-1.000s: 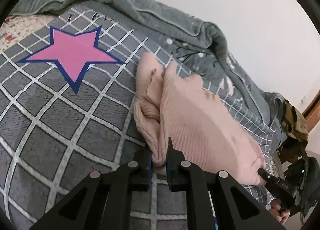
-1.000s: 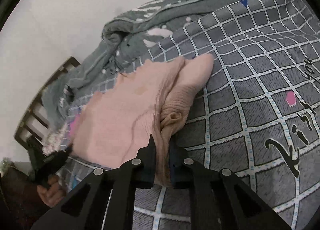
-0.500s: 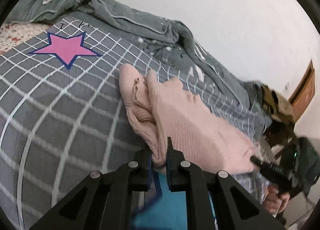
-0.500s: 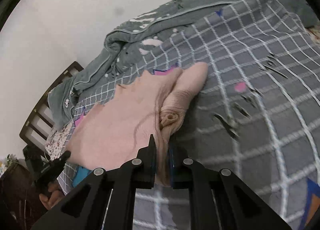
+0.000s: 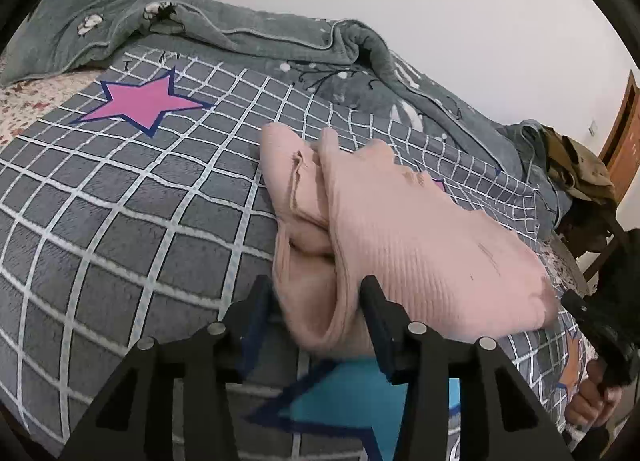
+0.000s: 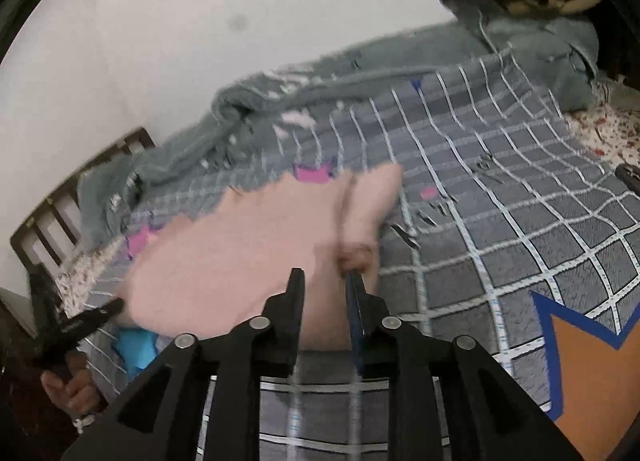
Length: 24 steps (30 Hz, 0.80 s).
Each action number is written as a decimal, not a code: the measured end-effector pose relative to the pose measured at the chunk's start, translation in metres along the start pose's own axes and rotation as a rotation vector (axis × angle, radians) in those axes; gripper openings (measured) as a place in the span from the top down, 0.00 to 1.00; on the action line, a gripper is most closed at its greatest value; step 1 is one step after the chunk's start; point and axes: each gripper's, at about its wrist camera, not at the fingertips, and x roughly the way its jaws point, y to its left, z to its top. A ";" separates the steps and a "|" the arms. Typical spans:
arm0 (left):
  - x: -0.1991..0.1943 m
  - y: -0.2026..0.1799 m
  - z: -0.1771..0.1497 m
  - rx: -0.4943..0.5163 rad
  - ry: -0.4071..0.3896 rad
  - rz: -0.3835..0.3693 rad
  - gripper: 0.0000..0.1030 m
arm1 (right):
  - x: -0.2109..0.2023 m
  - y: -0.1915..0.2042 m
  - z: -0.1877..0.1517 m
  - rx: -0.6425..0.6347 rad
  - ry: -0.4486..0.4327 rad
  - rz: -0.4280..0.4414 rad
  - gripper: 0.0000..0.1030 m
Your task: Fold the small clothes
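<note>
Over on the left gripper (image 5: 318, 295), the fingers stand spread apart, with the folded edge of the pink knit garment (image 5: 400, 237) bulging loose between them rather than pinched. The garment lies on the grey checked bedspread (image 5: 120, 221), reaching from those fingers ahead and off to their right, its layers doubled over and a rolled cuff showing just ahead of the left fingertip (image 5: 264, 285). A pink star (image 5: 144, 103) sits well ahead and to the left of the fingers, and a rumpled grey blanket (image 5: 280, 33) lines the wall beyond. Now the right gripper (image 6: 322, 281): its fingers are parted too, the garment's near edge lying in the gap and ahead to their left, though blur hides whether it touches. This looks like the let-go after a fold. To do it well, I'd say draw both grippers straight back and low, so nothing snags the knit and pulls the layers open.
</note>
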 end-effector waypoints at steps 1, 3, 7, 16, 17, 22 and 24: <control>0.004 0.003 0.003 -0.014 0.010 -0.008 0.48 | -0.002 0.005 -0.001 -0.007 -0.016 0.008 0.78; 0.010 0.007 0.009 -0.049 0.015 -0.027 0.45 | 0.001 0.022 -0.001 -0.035 -0.033 0.017 0.77; 0.017 0.012 0.018 -0.105 0.023 -0.058 0.45 | 0.015 0.062 -0.006 -0.122 -0.037 0.018 0.77; 0.025 0.012 0.023 -0.112 0.038 -0.077 0.45 | 0.066 0.131 -0.007 -0.247 0.012 -0.025 0.77; 0.025 0.013 0.023 -0.108 0.041 -0.078 0.45 | 0.074 0.137 -0.003 -0.259 0.021 -0.062 0.77; 0.023 0.010 0.027 -0.072 0.045 -0.096 0.44 | 0.109 0.147 0.017 -0.260 0.080 -0.103 0.77; 0.024 0.010 0.029 -0.077 0.044 -0.094 0.44 | 0.124 0.146 0.015 -0.244 0.101 -0.113 0.77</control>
